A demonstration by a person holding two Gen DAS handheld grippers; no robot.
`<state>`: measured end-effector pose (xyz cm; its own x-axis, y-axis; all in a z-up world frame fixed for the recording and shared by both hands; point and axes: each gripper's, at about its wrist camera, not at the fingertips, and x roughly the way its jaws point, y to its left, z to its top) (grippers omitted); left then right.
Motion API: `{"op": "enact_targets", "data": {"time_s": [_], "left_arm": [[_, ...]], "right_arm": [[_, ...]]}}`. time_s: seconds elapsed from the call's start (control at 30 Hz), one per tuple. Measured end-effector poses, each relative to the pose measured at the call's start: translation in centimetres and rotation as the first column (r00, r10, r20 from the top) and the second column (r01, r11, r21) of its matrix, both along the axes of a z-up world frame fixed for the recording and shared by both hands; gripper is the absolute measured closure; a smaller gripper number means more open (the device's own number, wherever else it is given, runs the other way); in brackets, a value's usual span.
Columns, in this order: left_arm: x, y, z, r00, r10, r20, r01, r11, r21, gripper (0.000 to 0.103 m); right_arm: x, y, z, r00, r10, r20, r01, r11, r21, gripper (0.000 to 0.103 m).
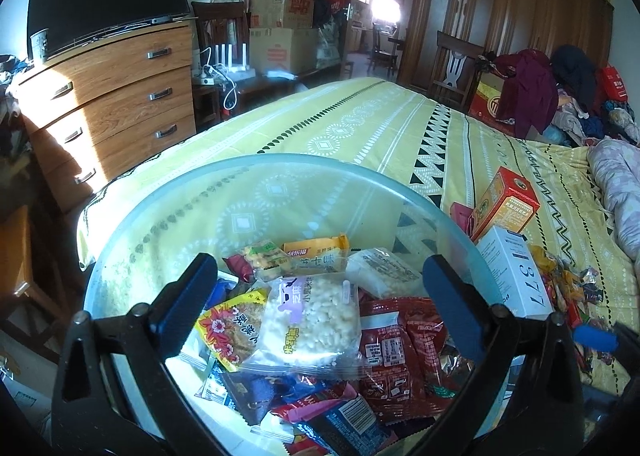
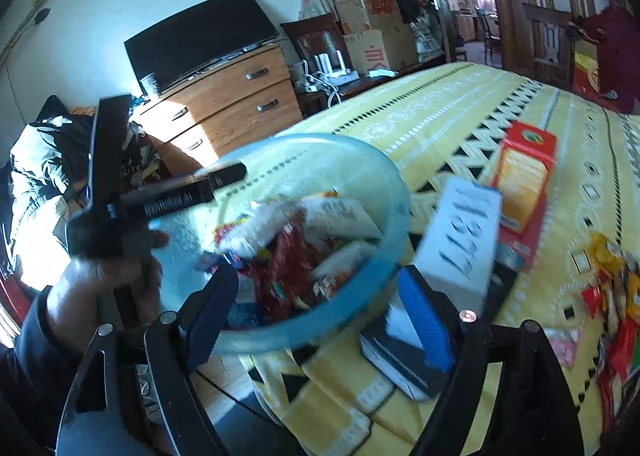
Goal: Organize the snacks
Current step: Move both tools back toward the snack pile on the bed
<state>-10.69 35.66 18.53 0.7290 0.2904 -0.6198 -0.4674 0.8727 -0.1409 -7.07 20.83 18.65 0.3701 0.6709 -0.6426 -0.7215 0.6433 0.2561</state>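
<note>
A clear blue bowl (image 1: 280,160) on the yellow bedspread holds several snack packets, among them a bag of white puffs (image 1: 316,320) and red packets (image 1: 400,352). My left gripper (image 1: 320,308) hangs open above that pile, nothing between its blue pads. In the right wrist view my right gripper (image 2: 318,316) is open over the bowl's near rim (image 2: 360,292), empty. A white box (image 2: 460,240) printed 1877 leans just beyond its right finger. A red and orange box (image 2: 524,176) lies behind it. Loose snack packets (image 2: 616,296) are heaped on the bed to the right.
A hand (image 2: 100,280) holds the left tool's black body (image 2: 160,200) left of the bowl. A wooden dresser (image 1: 120,96) with a TV stands beyond the bed's edge. Clothes (image 1: 560,88) and a folded quilt (image 1: 620,192) crowd the bed's far right.
</note>
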Motion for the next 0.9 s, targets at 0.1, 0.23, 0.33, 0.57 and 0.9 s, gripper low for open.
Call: {"op": "enact_targets", "data": {"time_s": [0.1,0.23,0.33,0.57,0.9], "left_arm": [[0.1,-0.1,0.0,1.000,0.000,-0.005,0.000,1.000,0.006,0.000],[-0.2,-0.6,0.5,1.000,-0.007,0.004,0.007,1.000,0.004,0.000],[-0.8,-2.3,1.9,0.997,-0.047,0.058,0.045,0.998,0.036,0.000],[-0.3,-13.7,5.9,0.919,-0.368,0.143,0.337,0.920,0.199,0.000],[7.0,-29.9,-0.6,0.659,-0.751,-0.050,0.752,0.659,0.021,0.000]], "right_arm": [[-0.5,-2.8,-2.5,0.997,-0.045,-0.055,0.044,0.998,-0.034,0.018],[-1.4,-7.2,-5.9,0.986,-0.118,-0.119,0.109,0.991,-0.079,0.018],[-2.3,-10.8,-8.1,0.970,-0.180,-0.164,0.163,0.980,-0.113,0.018],[-3.9,-19.9,-10.3,0.915,-0.340,-0.215,0.319,0.939,-0.128,0.018],[-5.3,-29.6,-12.5,0.848,-0.472,-0.241,0.461,0.882,-0.102,0.018]]}}
